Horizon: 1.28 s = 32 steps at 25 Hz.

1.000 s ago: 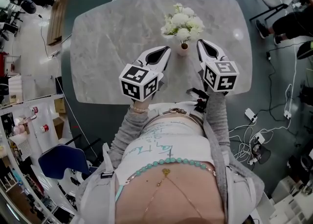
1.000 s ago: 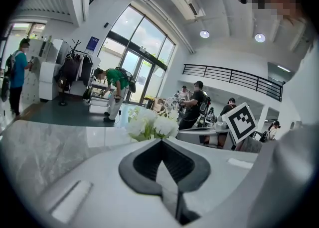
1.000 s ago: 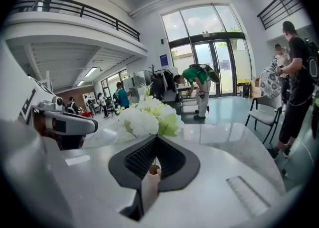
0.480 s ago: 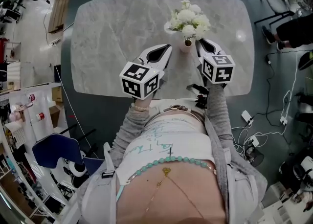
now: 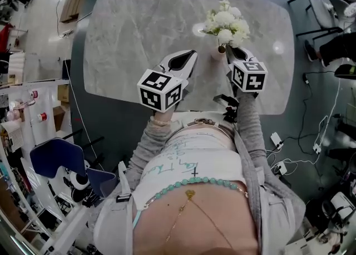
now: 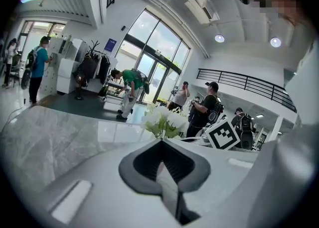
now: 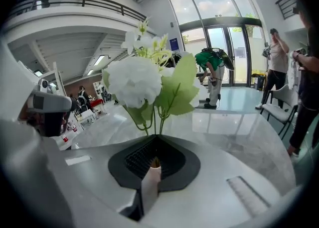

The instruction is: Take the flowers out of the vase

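Nearest the person, the left gripper (image 5: 192, 53) is hovering just to the left of the vase (image 5: 217, 54) with its jaws pressed together on nothing. The right gripper (image 5: 228, 49) is pointing down at the vase's right side, its jaws likewise closed and empty. Through the slit between them a pale neck with a brownish mouth is showing, probably the vase itself, though the wide lens is making that hard to confirm. The flowers (image 5: 225, 20) are sitting upright in the vase, a small bunch of white blooms (image 7: 134, 80) and broad green leaves (image 7: 182, 90) rising from a few thin stems (image 7: 154, 117). They are looking light and soft, so the heads would likely be crushing or bending under a pinch, while the stems gathered just above the vase's mouth are offering the firmer hold. The vase is looking small, narrow and easy to tip, so one gripper would be doing well to steady its body while the other is drawing the stems straight up. Under the vase, the table (image 5: 139, 37) is spreading out as a glossy grey marbled slab, probably slippery. Beyond the vase, people (image 6: 124, 85) are standing about a bright hall with tall glass doors (image 7: 224, 48) and a railed balcony (image 6: 249, 80), and cables (image 5: 320, 131) are trailing over the dark floor (image 5: 303, 53) to the vase's right.
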{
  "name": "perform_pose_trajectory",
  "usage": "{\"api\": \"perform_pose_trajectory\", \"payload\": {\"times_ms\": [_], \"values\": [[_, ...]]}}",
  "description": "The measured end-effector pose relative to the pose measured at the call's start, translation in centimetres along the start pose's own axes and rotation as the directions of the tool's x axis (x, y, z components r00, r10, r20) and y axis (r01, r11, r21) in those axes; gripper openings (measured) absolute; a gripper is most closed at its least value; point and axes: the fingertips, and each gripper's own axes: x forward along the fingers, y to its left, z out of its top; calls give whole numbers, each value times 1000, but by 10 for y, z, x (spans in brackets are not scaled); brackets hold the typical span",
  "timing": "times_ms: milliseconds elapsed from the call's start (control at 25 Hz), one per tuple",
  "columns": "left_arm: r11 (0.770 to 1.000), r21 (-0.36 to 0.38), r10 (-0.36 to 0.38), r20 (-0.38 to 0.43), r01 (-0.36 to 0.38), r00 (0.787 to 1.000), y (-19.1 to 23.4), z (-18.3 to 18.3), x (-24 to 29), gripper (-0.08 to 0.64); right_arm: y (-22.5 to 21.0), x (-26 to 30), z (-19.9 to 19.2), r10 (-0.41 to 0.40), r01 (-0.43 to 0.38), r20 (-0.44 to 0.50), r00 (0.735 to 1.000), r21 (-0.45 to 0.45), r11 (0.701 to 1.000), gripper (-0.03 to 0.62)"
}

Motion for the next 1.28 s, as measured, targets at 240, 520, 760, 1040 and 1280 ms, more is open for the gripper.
{"api": "perform_pose_trajectory", "payload": {"times_ms": [240, 520, 760, 1040, 1280], "values": [[999, -18, 31, 7, -31, 999, 8, -3, -7, 0, -2, 10, -4, 6, -6, -20, 1000, -12, 1000, 28], [999, -35, 41, 13, -40, 999, 10, -5, -10, 0, -2, 15, -6, 8, -9, -13, 1000, -22, 1000, 28], [997, -47, 55, 17, -54, 998, 14, -7, -13, 0, -1, 15, -8, 25, -26, -20, 999, -33, 999, 40], [996, -57, 64, 22, -63, 998, 16, -7, -15, 2, 0, 12, -7, 57, -58, -31, 998, -27, 998, 97], [996, -66, 69, 21, -68, 997, 18, -11, -16, 2, -1, 15, -11, 106, -108, -59, 993, -24, 994, 163]]}}
